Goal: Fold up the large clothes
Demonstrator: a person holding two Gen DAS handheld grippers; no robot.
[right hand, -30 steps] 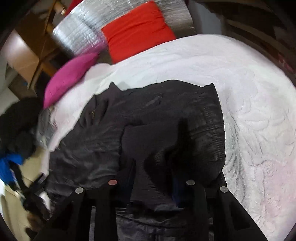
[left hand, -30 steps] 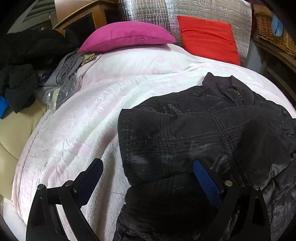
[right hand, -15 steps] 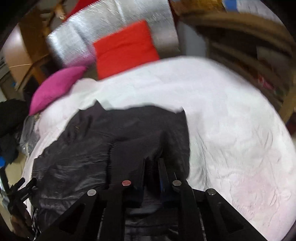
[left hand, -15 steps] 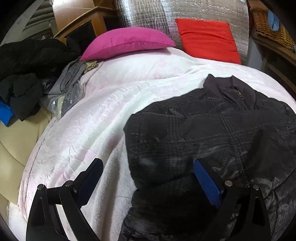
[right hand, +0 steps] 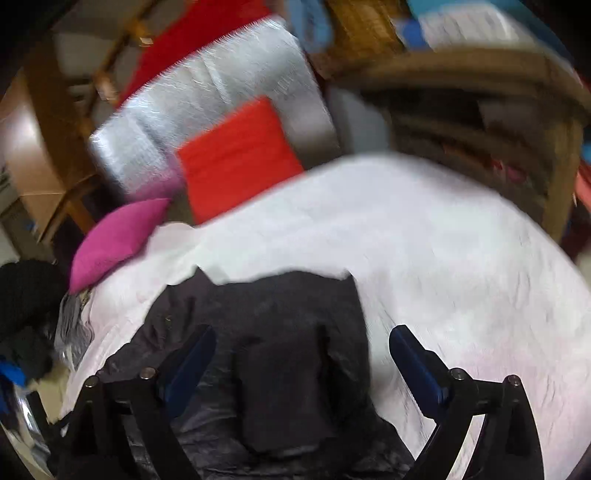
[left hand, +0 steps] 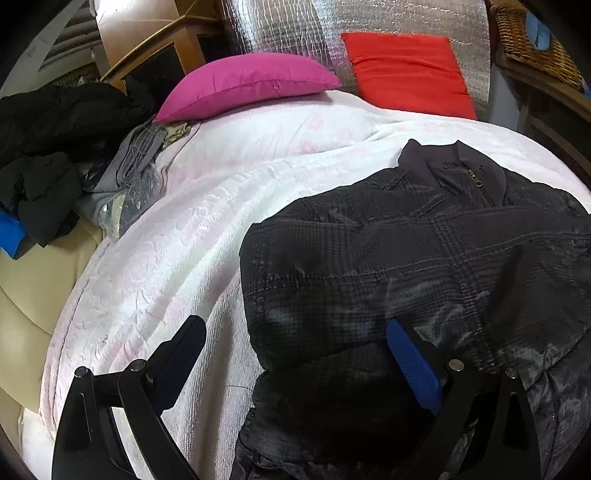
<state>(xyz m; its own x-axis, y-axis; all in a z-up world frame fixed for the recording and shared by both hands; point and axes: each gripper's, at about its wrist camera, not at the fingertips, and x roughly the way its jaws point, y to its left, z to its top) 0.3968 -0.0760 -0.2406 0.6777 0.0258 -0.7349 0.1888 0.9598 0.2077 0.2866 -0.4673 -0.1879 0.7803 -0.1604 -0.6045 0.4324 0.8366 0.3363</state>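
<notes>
A dark quilted jacket (left hand: 406, 258) with a zipped collar lies partly folded on the white bed blanket (left hand: 184, 240). My left gripper (left hand: 295, 328) hangs open over the jacket's near left edge: one finger is over the blanket, the blue-padded one over the fabric, neither pressing. In the blurred right wrist view the jacket (right hand: 288, 302) shows a folded flap in its middle. My right gripper (right hand: 303, 332) is above that flap with its jaws opening wide. The flap lies below and between the pads, and they do not touch it.
A magenta pillow (left hand: 243, 85) and a red cushion (left hand: 406, 70) lean on a silver foil sheet (left hand: 288, 26) at the bed's head. Dark and grey clothes (left hand: 55, 155) are piled at the left edge. A wicker basket (left hand: 532, 40) and wooden shelves (right hand: 480, 122) stand at the right.
The right gripper was shut on the jacket's flap, then let go, opened wide and rose, tilting its view upward. The left gripper stayed open, almost in place.
</notes>
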